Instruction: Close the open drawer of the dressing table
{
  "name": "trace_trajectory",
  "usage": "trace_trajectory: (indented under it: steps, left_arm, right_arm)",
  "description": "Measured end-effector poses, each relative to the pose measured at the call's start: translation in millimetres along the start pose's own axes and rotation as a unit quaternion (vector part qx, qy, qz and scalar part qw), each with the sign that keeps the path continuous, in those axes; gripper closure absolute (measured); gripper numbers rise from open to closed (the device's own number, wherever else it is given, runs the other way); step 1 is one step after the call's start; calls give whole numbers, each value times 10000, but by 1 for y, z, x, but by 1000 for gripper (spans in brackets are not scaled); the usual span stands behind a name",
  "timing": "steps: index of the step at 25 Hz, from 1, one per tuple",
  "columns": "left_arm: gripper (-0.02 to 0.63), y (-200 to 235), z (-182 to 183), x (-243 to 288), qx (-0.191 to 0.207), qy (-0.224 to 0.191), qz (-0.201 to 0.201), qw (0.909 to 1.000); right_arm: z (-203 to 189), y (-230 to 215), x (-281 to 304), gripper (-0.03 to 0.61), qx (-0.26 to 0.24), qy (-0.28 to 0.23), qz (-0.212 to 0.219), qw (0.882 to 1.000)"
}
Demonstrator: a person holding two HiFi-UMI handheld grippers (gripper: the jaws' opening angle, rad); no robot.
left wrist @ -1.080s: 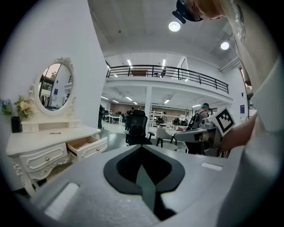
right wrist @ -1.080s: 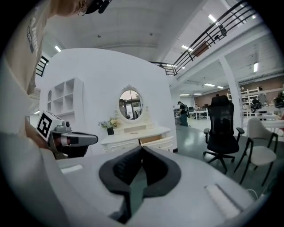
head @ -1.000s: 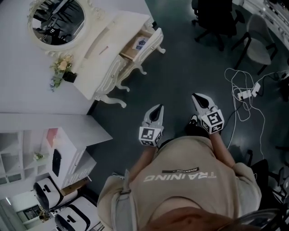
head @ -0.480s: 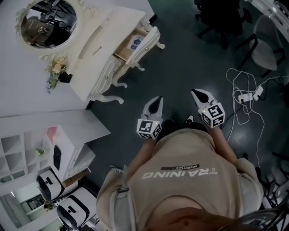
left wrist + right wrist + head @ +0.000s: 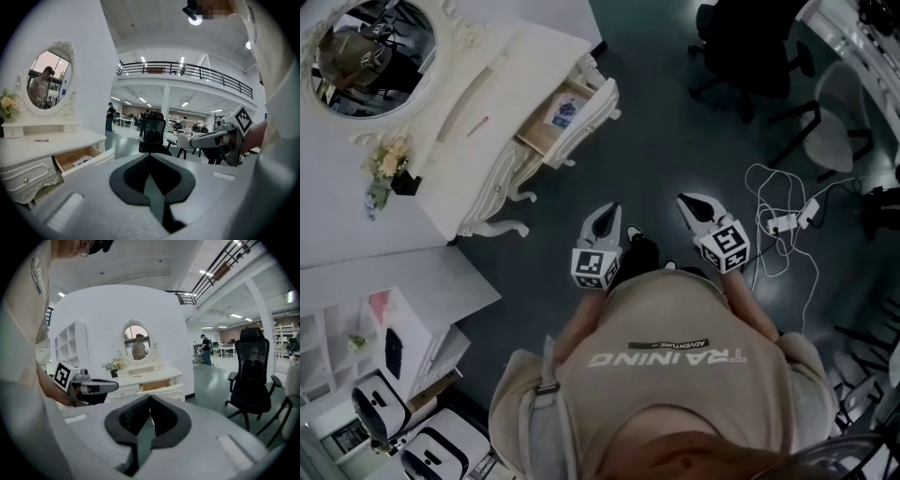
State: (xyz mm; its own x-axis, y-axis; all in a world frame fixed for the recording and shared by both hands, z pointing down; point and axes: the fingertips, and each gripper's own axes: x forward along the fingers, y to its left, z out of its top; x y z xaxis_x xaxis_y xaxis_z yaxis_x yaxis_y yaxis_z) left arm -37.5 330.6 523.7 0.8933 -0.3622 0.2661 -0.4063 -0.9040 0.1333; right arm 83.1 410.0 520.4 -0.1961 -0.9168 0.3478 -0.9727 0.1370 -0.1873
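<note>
The white dressing table (image 5: 492, 103) stands at the upper left of the head view, with an oval mirror (image 5: 370, 47) above it. Its right drawer (image 5: 567, 111) is pulled open, showing a wooden inside and a paper in it. My left gripper (image 5: 608, 212) and right gripper (image 5: 686, 202) hang side by side in front of the person's chest, well short of the table, both shut and empty. In the left gripper view the open drawer (image 5: 79, 159) lies at the left beyond the shut gripper (image 5: 150, 155). In the right gripper view the drawer (image 5: 158, 386) shows ahead past the shut gripper (image 5: 150, 397).
A black office chair (image 5: 741, 42) and a light chair (image 5: 830, 141) stand at the upper right. White cables with a power strip (image 5: 783, 223) lie on the dark floor at the right. A white shelf unit (image 5: 389, 314) is at the lower left. Flowers (image 5: 384, 164) sit on the table.
In the head view the dressing table has drifted left and the chairs have come further into view as the person moves. Both grippers stay shut and empty, side by side.
</note>
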Motion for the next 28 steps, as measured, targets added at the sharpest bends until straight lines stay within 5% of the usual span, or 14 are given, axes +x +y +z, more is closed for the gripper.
trace_trajectory:
  steps: [10, 18, 28]
  left_arm:
    - [612, 125, 35, 69, -115, -280, 247, 9992]
    - [612, 174, 19, 81, -620, -202, 901, 9938]
    - [614, 232, 51, 157, -173, 269, 1855, 9821]
  right_arm:
    - [45, -28, 107, 574, 50, 308, 50, 9995]
    - [51, -44, 178, 574, -126, 788, 732, 9941]
    - [76, -111, 301, 574, -388, 1083, 2022, 9726]
